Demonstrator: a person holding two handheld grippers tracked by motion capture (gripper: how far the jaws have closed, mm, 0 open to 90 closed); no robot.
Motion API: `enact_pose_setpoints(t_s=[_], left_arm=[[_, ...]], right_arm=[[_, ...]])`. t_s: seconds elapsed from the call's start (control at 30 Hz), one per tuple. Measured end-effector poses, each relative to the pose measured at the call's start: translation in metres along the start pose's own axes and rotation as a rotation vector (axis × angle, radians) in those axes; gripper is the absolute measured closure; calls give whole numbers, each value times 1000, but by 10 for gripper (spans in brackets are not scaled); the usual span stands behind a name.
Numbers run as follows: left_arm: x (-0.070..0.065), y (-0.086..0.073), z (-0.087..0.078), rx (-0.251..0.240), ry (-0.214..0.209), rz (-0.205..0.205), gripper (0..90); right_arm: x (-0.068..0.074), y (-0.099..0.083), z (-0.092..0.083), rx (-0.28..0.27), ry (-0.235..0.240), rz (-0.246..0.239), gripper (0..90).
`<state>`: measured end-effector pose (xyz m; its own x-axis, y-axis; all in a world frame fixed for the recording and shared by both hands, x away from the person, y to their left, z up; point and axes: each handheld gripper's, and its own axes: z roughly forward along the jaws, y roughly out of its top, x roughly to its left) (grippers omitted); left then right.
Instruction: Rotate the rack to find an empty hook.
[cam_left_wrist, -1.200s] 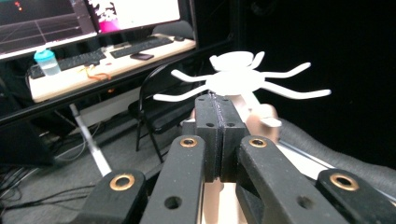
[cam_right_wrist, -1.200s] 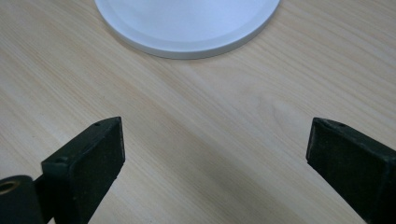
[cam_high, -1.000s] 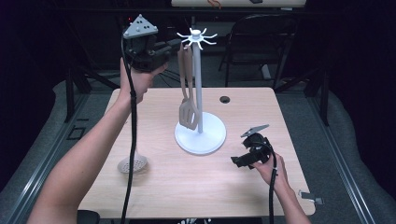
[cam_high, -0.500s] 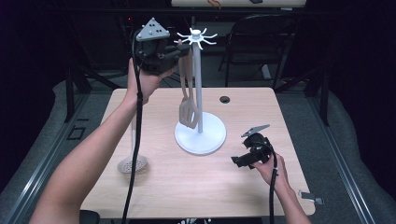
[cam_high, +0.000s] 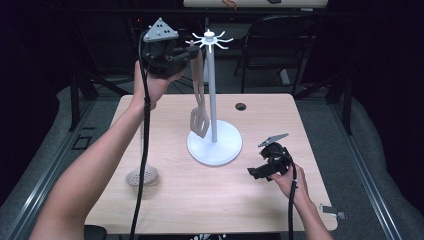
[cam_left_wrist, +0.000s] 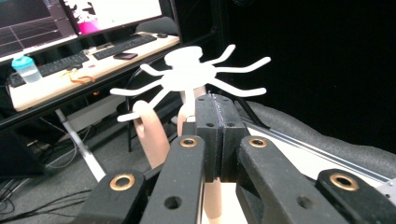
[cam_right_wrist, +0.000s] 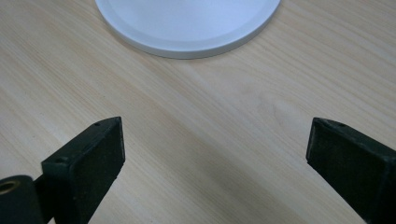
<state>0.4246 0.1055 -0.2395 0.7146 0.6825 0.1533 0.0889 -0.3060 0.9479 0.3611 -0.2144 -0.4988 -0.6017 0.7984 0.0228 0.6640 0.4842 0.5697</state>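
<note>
since the earlier frame the left gripper (cam_high: 187, 52) has swung right toward the white spoked hanger top (cam_high: 209, 40). near the table's front the right gripper (cam_high: 257, 172) rests wide open, holding nothing. farther back the left one's jaws are clamped on the pale wooden slotted spatula (cam_high: 199, 107), hanging beside the stand's white pole (cam_high: 212, 95).

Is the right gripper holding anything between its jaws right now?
No, the right gripper has its jaws spread wide over bare table, with nothing between them.
</note>
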Motion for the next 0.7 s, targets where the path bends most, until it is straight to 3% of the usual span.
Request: enact_pose_setpoints(t_s=[0.7], left_arm=[[17,-4,3,27,28,-34,900]], right_arm=[[-1,1,-1,16,-14,-21,42]])
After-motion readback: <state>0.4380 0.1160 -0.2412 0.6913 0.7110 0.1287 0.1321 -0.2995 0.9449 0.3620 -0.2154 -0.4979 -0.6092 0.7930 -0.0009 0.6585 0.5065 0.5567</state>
